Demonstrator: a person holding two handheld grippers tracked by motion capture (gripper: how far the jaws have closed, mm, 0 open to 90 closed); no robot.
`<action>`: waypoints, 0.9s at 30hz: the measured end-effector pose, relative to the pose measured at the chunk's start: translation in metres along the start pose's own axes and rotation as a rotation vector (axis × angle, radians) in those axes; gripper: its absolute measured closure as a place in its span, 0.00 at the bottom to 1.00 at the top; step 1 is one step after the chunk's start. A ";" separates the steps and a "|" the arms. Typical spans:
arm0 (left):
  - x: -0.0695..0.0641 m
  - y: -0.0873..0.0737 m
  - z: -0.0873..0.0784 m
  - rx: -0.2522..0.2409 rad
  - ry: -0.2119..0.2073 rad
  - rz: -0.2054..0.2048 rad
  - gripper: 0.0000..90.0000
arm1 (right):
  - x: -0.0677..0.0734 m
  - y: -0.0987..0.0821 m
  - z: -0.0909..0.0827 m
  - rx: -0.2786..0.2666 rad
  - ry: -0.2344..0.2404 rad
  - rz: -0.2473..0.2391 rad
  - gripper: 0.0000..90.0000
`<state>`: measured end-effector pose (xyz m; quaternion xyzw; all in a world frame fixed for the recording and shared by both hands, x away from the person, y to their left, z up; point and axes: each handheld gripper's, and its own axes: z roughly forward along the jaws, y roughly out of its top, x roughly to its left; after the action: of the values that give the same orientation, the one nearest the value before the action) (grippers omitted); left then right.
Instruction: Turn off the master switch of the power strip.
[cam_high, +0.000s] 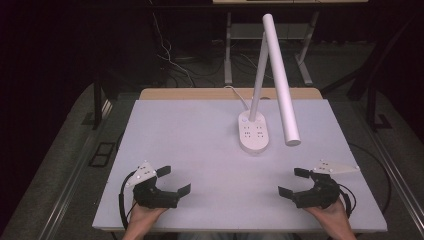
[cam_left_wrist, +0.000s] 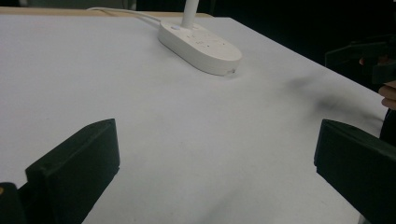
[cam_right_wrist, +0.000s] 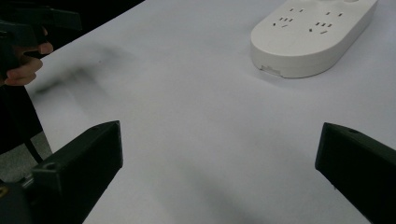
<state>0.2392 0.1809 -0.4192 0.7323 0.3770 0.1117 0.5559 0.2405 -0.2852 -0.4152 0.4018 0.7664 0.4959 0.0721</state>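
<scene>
White desk lamp (cam_high: 260, 107) stood on table (cam_high: 190, 150): oval socketed base, tilted tube head. Left gripper (cam_high: 176, 181), right gripper (cam_high: 293, 182) gaped wide, empty.

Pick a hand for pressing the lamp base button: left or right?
Right, marginally. The right tongs sit nearer the lamp base; the left tongs are farther across the table. Both are open and empty. The button lies at the base's far left end, so it's close.
</scene>
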 end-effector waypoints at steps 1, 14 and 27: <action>0.000 0.000 0.000 -0.001 0.000 -0.001 0.00 | 0.000 0.000 0.000 0.001 -0.001 -0.001 0.00; 0.001 -0.001 0.000 -0.001 -0.015 -0.013 0.00 | 0.000 0.000 0.002 0.025 0.003 -0.010 0.00; 0.002 0.000 0.001 0.035 -0.030 -0.019 0.00 | 0.001 0.000 0.003 0.044 -0.001 -0.008 0.00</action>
<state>0.2407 0.1817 -0.4200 0.7399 0.3775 0.0888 0.5497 0.2411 -0.2830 -0.4165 0.4005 0.7787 0.4785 0.0656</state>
